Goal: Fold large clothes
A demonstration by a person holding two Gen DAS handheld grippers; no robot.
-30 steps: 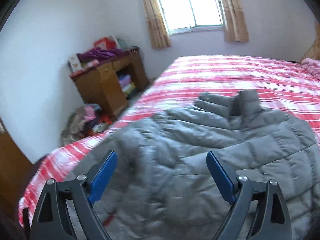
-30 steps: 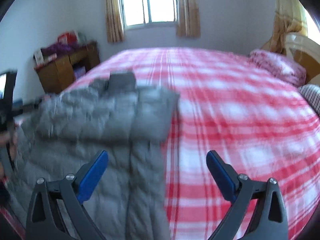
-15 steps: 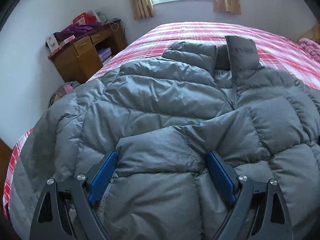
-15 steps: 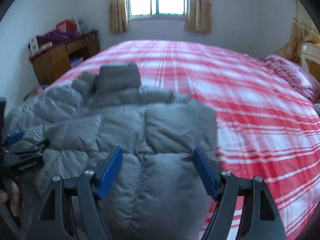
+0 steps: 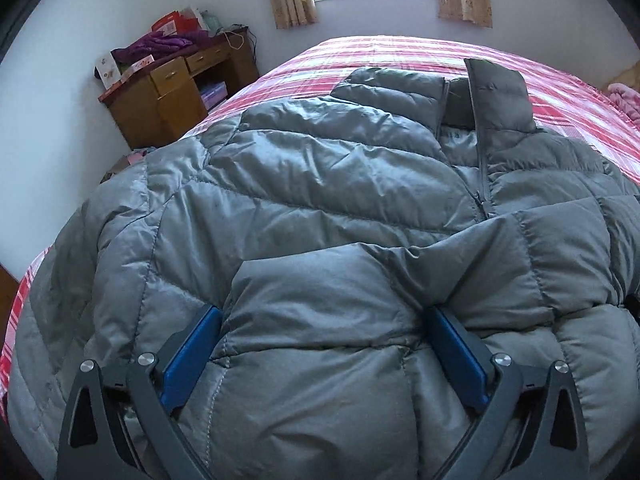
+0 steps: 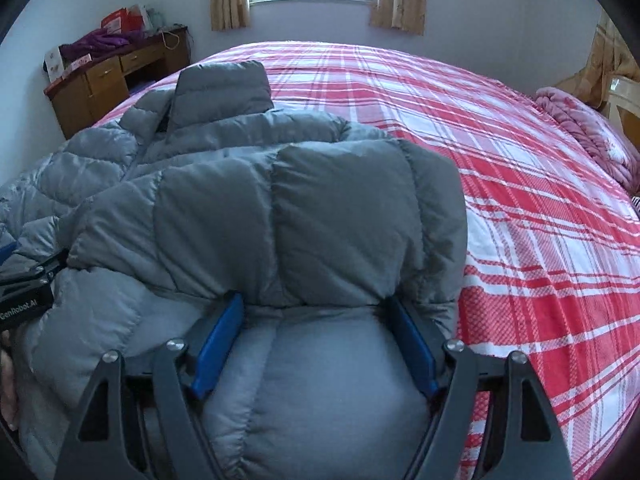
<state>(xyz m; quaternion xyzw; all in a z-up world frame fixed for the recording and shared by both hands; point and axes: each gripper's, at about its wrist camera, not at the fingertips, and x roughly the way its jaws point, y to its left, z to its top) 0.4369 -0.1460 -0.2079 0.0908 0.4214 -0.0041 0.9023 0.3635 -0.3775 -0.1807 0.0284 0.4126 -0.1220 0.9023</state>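
A grey quilted down jacket (image 5: 320, 184) lies front up on the bed, collar toward the window, with one sleeve (image 5: 500, 264) folded across its chest. My left gripper (image 5: 322, 312) is pushed down into the near part of the jacket; its jaws are opening, and puffy fabric bulges between the pads without being pinched. In the right wrist view the jacket (image 6: 224, 208) fills the left half. My right gripper (image 6: 315, 299) has its blue pads pressed on a padded roll of the jacket below the folded sleeve. The left gripper's body (image 6: 24, 280) shows at that view's left edge.
The bed (image 6: 500, 160) has a red and white checked cover and stretches bare to the right of the jacket. A pink blanket (image 6: 580, 132) lies at its far right. A wooden desk (image 5: 168, 92) piled with clothes stands by the left wall under the window.
Both grippers have dropped from above the bed onto the jacket. The right jaws came in on the padding; the left jaws spread a little wider.
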